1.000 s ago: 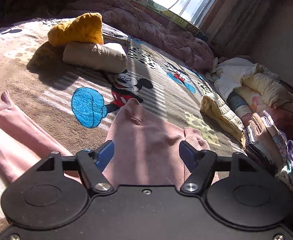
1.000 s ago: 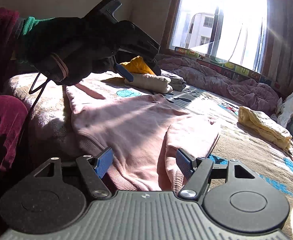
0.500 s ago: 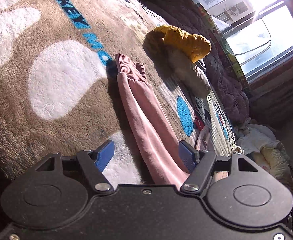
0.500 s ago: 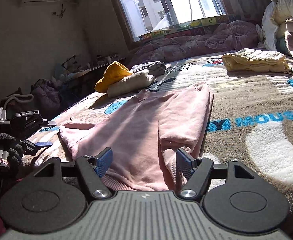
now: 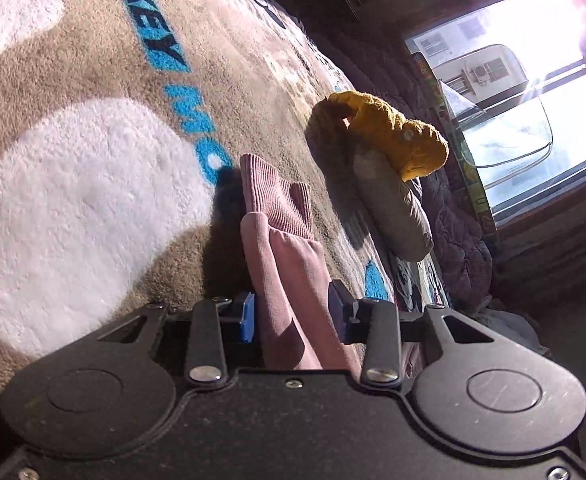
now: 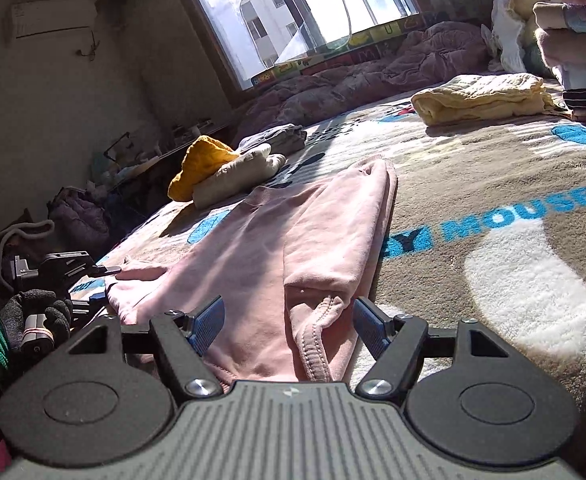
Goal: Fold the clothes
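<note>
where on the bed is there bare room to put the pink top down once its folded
Bare blanket lies right of the pink sweatshirt, around the blue MOUSE lettering and white patch, up to the folded yellow cloth. It is crowded left of the sweatshirt, by the mustard and cream stack, and far right by the clothes pile.

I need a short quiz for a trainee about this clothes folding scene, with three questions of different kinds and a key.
1. True or false: the pink sweatshirt lies on a plain white sheet.
2. What passes between the left gripper fingers?
A. yellow towel
B. pink sleeve
C. grey quilt
3. Fill in: the orange garment rests on a folded ____ garment.

Key
1. False; it lies on the brown printed blanket.
2. B, the pink sleeve.
3. Cream.
</note>
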A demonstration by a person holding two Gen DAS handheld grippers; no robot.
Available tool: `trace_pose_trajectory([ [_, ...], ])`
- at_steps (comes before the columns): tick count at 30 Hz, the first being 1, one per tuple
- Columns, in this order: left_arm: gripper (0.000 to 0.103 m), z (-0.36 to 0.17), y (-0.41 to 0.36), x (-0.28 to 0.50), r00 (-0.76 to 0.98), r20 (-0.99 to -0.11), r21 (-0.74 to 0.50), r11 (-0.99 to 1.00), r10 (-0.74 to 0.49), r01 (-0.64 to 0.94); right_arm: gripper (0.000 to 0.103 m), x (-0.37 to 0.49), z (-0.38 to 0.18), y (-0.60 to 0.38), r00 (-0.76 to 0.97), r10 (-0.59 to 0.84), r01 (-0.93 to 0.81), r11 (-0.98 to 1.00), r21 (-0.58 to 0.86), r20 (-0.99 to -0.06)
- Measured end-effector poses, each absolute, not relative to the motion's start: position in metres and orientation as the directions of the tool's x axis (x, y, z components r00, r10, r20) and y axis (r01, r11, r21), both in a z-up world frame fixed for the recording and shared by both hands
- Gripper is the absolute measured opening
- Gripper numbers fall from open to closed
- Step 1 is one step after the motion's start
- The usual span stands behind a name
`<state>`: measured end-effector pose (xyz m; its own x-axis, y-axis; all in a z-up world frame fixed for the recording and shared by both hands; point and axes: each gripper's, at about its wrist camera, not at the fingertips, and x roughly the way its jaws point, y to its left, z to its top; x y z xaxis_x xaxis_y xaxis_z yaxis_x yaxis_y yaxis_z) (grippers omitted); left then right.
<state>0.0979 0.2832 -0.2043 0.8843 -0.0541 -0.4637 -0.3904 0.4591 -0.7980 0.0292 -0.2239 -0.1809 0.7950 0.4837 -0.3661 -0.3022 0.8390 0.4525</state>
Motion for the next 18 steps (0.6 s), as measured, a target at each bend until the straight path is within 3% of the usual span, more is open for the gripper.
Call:
trace_pose_trajectory([
  [2,0.032,-0.205,0.287,0.108,0.879,-0.475,-0.783,0.477,-0.044,-0.400,0.071,0.032,-0.183,-0.229,0.798,0.480,-0.287,0.835,0.470,-0.364],
  [4,0.007,-0.203,0.288,0.113,0.870,-0.491,-0.771,0.488,-0.045,-0.409,0.072,0.033,-0.184,-0.231,0.801,0.476,-0.281,0.834,0.475,-0.362],
  [5,0.004,-0.200,0.288,0.114,0.867,-0.495,-0.765,0.496,-0.048,-0.410,0.072,0.034,-0.184,-0.232,0.803,0.475,-0.278,0.833,0.479,-0.360],
  [13,0.001,-0.111,0.215,0.110,0.942,-0.321,-0.753,0.630,-0.100,-0.190,0.072,0.046,-0.185,-0.247,0.805,0.511,-0.284,0.777,0.562,-0.300],
  [18,0.001,-0.065,0.132,0.127,0.939,-0.295,-0.654,0.754,-0.175,-0.065,0.072,0.057,-0.190,-0.264,0.792,0.565,-0.281,0.673,0.684,-0.231],
])
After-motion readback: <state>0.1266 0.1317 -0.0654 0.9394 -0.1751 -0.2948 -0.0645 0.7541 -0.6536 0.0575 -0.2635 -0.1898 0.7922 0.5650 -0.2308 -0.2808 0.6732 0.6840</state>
